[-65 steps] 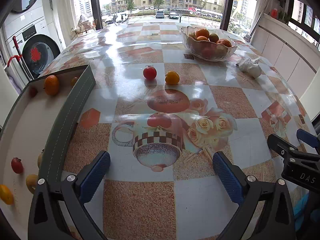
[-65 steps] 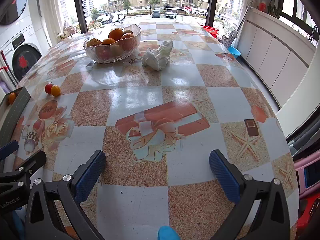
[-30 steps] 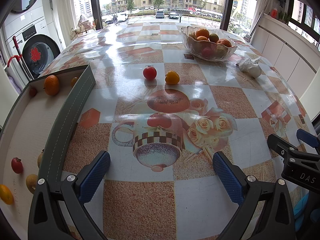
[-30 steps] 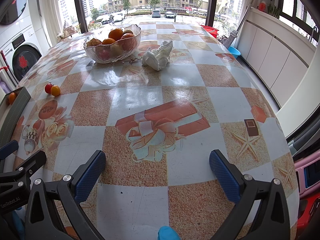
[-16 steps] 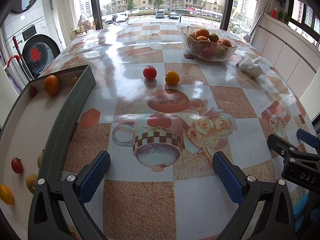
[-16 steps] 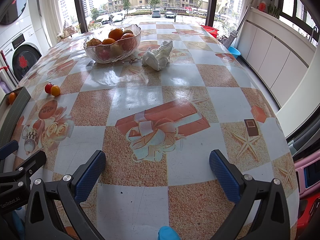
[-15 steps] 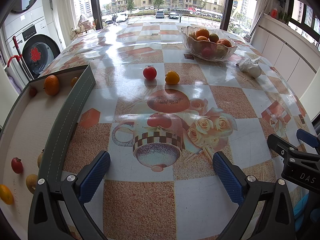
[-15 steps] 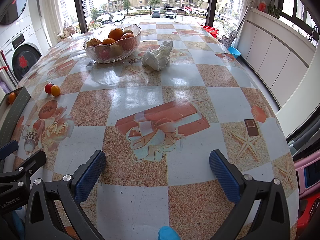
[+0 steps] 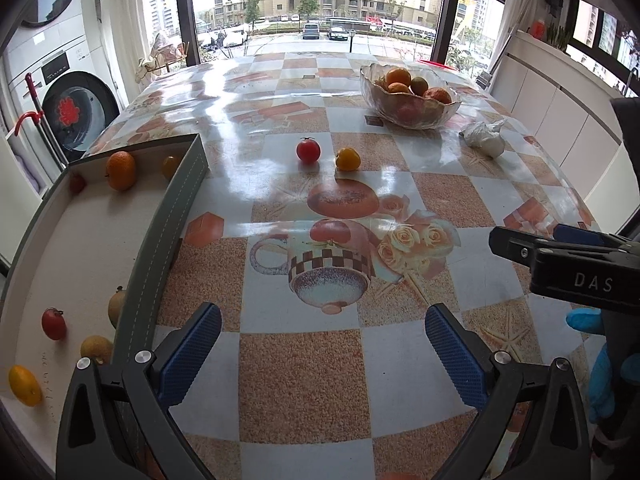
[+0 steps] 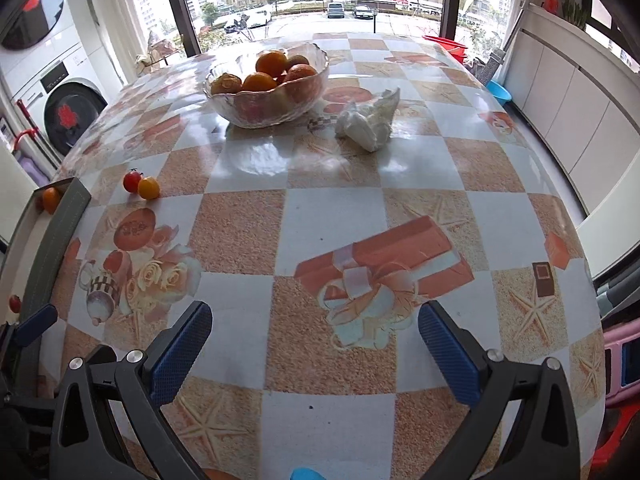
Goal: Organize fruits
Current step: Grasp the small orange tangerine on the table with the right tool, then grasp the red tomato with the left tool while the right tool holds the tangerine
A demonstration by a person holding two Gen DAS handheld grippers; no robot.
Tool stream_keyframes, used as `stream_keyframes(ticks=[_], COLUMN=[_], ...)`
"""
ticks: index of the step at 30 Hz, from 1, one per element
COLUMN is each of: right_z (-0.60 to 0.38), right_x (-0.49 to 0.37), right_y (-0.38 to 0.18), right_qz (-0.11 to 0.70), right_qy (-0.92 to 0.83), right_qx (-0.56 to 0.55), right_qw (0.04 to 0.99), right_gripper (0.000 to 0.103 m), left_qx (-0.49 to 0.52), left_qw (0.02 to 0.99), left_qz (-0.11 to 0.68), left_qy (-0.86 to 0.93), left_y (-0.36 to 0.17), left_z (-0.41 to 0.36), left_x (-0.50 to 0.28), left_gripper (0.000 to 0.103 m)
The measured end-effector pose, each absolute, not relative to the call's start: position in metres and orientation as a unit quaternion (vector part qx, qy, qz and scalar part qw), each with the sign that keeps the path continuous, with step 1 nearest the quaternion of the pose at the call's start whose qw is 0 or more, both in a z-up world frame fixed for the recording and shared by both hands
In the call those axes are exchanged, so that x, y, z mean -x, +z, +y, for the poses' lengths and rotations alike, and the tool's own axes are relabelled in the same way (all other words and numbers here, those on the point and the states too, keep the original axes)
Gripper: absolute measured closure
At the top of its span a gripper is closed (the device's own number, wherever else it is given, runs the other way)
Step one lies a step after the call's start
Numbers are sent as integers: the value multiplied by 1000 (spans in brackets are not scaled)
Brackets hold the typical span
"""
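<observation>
The left gripper [image 9: 322, 344] and right gripper [image 10: 316, 338] are held wide open above the checked tablecloth [image 9: 304, 380]; nothing is gripped or touched. A small red tomato [image 9: 308, 149] is seen at 12 o'clock.

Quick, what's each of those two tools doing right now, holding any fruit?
Left tool: open, holding nothing, above the table.
Right tool: open, holding nothing, above the table.

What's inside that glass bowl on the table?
The glass bowl holds a heap of fruit: several oranges on top and a reddish fruit showing dimly through the glass. Whatever lies beneath the heap is covered, so the full count cannot be told.
</observation>
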State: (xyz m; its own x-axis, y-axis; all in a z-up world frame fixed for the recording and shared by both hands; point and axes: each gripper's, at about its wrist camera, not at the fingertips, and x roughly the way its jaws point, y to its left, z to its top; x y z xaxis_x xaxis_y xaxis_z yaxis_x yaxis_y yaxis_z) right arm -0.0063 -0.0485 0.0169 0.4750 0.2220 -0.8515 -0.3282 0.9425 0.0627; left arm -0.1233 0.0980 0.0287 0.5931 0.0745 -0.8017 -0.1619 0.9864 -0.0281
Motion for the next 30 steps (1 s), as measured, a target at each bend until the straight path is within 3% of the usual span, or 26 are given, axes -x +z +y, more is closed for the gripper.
stream_keyframes(ticks=[5, 9, 11, 14, 16, 24, 27, 30], right_z=[18, 56, 66, 74, 77, 11, -23, -50], right_x=[-14, -27, -32, -33, -32, -35, -25, -10], right_y=[16, 7, 7, 7, 8, 10, 10, 9], right_qz=[482, 479, 469, 458, 454, 475, 478, 478], right_qy=[224, 246, 244, 250, 267, 262, 251, 246], right_qx=[77, 95, 104, 115, 119, 37, 14, -5], right_qw=[844, 837, 843, 845, 842, 839, 842, 843], right_gripper=[5, 26, 28, 49, 83, 83, 83, 83], left_qx=[64, 58, 55, 46, 44, 52, 35, 36], left_qw=[903, 907, 909, 910, 909, 901, 899, 890], left_qz=[419, 408, 405, 402, 405, 425, 432, 449], left_qy=[69, 80, 82, 88, 89, 64, 60, 70], left_y=[66, 83, 87, 90, 90, 73, 60, 43], left_z=[128, 149, 156, 159, 161, 138, 122, 117], left_x=[133, 131, 128, 119, 110, 63, 37, 12], left_gripper=[1, 1, 1, 1, 1, 1, 15, 15])
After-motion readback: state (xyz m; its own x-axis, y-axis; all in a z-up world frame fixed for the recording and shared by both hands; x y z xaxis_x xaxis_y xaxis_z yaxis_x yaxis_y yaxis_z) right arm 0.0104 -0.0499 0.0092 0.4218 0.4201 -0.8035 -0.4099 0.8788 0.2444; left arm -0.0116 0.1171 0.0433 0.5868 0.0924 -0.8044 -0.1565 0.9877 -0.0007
